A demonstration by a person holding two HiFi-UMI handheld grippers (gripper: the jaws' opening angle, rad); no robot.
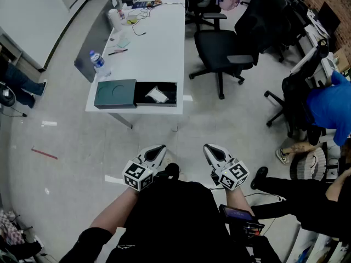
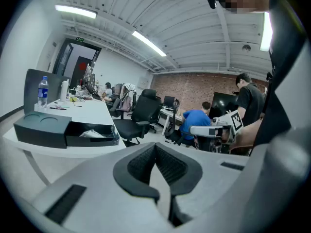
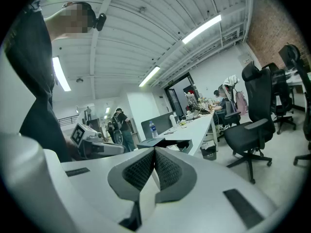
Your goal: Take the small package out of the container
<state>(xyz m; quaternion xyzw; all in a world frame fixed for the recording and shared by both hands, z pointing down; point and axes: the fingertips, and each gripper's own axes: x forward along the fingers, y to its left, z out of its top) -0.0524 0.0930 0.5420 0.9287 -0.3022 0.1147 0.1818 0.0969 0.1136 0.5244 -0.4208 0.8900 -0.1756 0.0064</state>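
Both grippers, left (image 1: 156, 153) and right (image 1: 211, 153), are clenched empty, well short of the black container (image 1: 164, 101) holding the small package (image 1: 156, 95).

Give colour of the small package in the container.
White; the small package shows best in head view.

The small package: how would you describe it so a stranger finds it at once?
Find the long white table; at its near end stands an open black rectangular container. Inside lies the small crumpled white package, the only pale thing in it.
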